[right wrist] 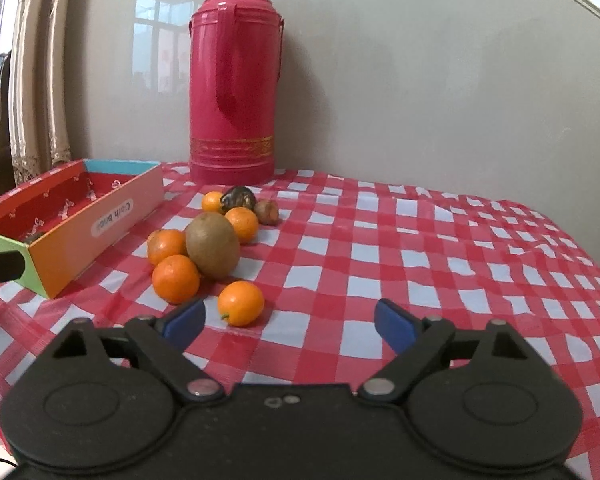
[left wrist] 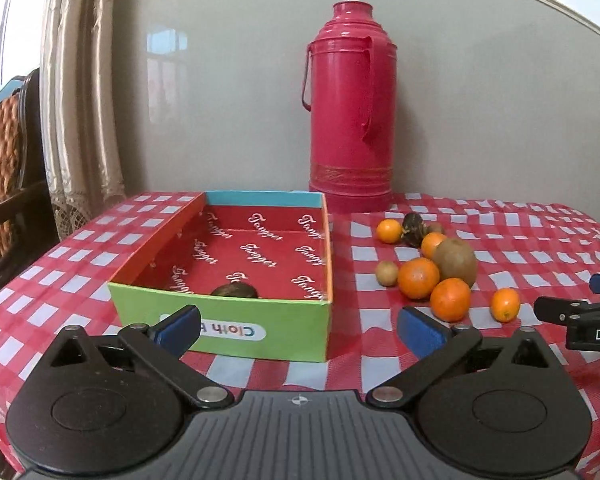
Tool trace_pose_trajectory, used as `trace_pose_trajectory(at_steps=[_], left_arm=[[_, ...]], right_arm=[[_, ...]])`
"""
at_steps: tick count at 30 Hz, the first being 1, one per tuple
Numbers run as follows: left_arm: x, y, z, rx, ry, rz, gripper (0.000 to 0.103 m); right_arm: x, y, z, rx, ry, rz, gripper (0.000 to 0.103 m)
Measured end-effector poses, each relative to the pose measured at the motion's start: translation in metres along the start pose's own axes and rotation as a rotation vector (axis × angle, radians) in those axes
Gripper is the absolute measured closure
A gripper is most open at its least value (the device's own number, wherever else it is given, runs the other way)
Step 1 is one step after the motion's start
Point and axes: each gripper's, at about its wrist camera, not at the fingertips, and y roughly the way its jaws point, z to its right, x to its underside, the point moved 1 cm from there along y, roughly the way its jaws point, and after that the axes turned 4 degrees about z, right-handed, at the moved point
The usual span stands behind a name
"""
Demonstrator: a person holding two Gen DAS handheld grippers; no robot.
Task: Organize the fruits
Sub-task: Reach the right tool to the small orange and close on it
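Checked tablecloth (right wrist: 420,240) | grey wall (right wrist: 420,80) | left gripper (left wrist: 300,328) apart | right gripper (right wrist: 290,320) apart

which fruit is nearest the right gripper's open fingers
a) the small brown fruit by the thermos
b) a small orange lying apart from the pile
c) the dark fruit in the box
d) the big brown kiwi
b: in the right wrist view the lone small orange lies just ahead of the right gripper, while the kiwi sits farther back in the pile.
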Motion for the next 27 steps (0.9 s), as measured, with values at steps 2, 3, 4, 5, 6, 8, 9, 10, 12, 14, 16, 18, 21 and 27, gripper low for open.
trace_pose_trajectory(at_steps=[2,3,4,5,6,8,9,10,12,14,16,18,21,27], left_arm=[[0.001,0.000,-0.005,-0.010,-0.007,-0.002,0.000],[0.002,0.001,-0.007,-0.014,-0.012,-0.004,0.000],[0.002,0.001,-0.009,-0.021,-0.015,-0.007,0.000],[0.003,0.002,-0.011,-0.031,-0.016,-0.009,0.000],[0.003,0.002,-0.015,-0.043,-0.016,-0.010,0.000],[0.004,0.003,-0.022,-0.061,-0.021,-0.011,0.000],[0.005,0.002,-0.026,-0.071,-0.025,-0.008,0.000],[0.005,0.002,-0.030,-0.078,-0.029,-0.008,0.000],[0.007,0.003,-0.038,-0.089,-0.047,-0.017,0.000],[0.008,0.004,-0.044,-0.093,-0.063,-0.023,0.000],[0.009,0.006,-0.046,-0.096,-0.066,-0.028,0.000],[0.009,0.006,-0.046,-0.096,-0.060,-0.027,0.000],[0.010,0.008,-0.048,-0.099,-0.056,-0.032,0.000],[0.011,0.007,-0.056,-0.101,-0.061,-0.036,0.000]], right_arm=[[0.000,0.006,-0.006,-0.029,-0.007,-0.012,0.029],[0.000,0.009,-0.010,-0.041,-0.012,-0.024,0.035],[0.000,0.013,-0.014,-0.045,-0.018,-0.035,0.042],[0.000,0.016,-0.018,-0.049,-0.023,-0.044,0.046],[0.000,0.019,-0.021,-0.050,-0.028,-0.049,0.047],[0.000,0.023,-0.026,-0.045,-0.039,-0.056,0.052],[0.000,0.026,-0.028,-0.042,-0.041,-0.063,0.054],[0.000,0.028,-0.029,-0.038,-0.042,-0.070,0.060],[0.000,0.033,-0.029,-0.021,-0.041,-0.084,0.063],[-0.001,0.038,-0.029,-0.004,-0.037,-0.095,0.067],[0.000,0.041,-0.030,0.007,-0.036,-0.102,0.068],[0.000,0.044,-0.031,0.010,-0.040,-0.103,0.069],[0.001,0.049,-0.033,0.021,-0.048,-0.126,0.079],[0.000,0.049,-0.035,0.026,-0.044,-0.121,0.080]])
